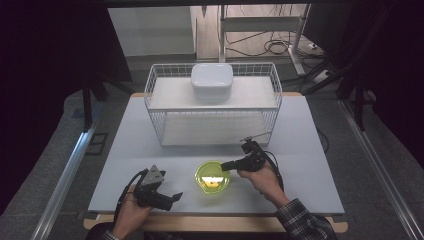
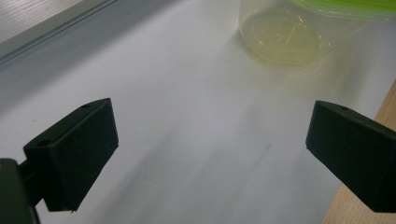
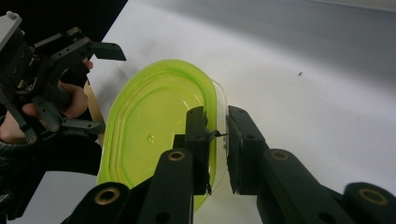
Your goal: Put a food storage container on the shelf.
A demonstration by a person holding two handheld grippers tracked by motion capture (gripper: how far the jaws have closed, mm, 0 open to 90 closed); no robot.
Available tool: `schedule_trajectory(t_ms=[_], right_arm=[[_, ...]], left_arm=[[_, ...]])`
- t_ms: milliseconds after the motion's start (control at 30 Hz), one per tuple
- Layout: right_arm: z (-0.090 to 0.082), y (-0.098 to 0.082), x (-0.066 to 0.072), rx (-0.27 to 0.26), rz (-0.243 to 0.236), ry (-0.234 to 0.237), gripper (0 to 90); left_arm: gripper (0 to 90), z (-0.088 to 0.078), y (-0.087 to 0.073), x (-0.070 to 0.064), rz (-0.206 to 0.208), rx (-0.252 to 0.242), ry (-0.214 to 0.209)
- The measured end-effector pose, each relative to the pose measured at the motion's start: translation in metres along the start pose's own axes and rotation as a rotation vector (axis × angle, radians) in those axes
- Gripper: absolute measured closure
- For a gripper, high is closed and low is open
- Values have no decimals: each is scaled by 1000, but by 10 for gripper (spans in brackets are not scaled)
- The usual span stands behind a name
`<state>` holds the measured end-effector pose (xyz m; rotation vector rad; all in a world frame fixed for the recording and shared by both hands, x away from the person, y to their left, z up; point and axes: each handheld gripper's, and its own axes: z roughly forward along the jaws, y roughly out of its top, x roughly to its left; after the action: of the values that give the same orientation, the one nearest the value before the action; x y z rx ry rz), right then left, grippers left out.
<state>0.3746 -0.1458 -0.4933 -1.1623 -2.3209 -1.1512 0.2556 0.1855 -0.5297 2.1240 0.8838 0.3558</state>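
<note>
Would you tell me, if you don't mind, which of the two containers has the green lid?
The clear container at the table's near edge, between the tongs; the white container sits on the wire rack.

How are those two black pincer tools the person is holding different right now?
The left gripper has its jaws spread wide with nothing between them; the right gripper has its jaws nearly together on the rim of the green-lidded container. The left one sits apart from the container. Both are black and hand-held.

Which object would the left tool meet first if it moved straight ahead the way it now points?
Probably the clear tub with the green lid: it lies ahead of the open left tool, slightly to one side, over bare table.
</note>
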Motion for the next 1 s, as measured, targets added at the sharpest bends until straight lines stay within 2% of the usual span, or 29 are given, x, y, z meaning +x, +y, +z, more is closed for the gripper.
schedule_trajectory(t_ms=[167,300,633,733,900,967,1000], right_arm=[[-1,1,2,1,2,25,810],[-4,2,3,-23,14,57,818],[-15,5,2,-65,13,61,824],[-15,6,2,-65,-6,30,825],[-12,8,-9,-55,18,45,806],[-9,8,-15,-47,26,1,788],[-7,7,-19,-48,36,-6,782]], left_arm=[[21,0,0,0,5,1,0],[21,0,0,0,6,0,2],[21,0,0,0,7,1,1],[21,1,0,-1,9,3,2],[21,2,0,-1,12,9,0],[21,2,0,-1,15,13,2],[21,2,0,-1,17,14,2]])
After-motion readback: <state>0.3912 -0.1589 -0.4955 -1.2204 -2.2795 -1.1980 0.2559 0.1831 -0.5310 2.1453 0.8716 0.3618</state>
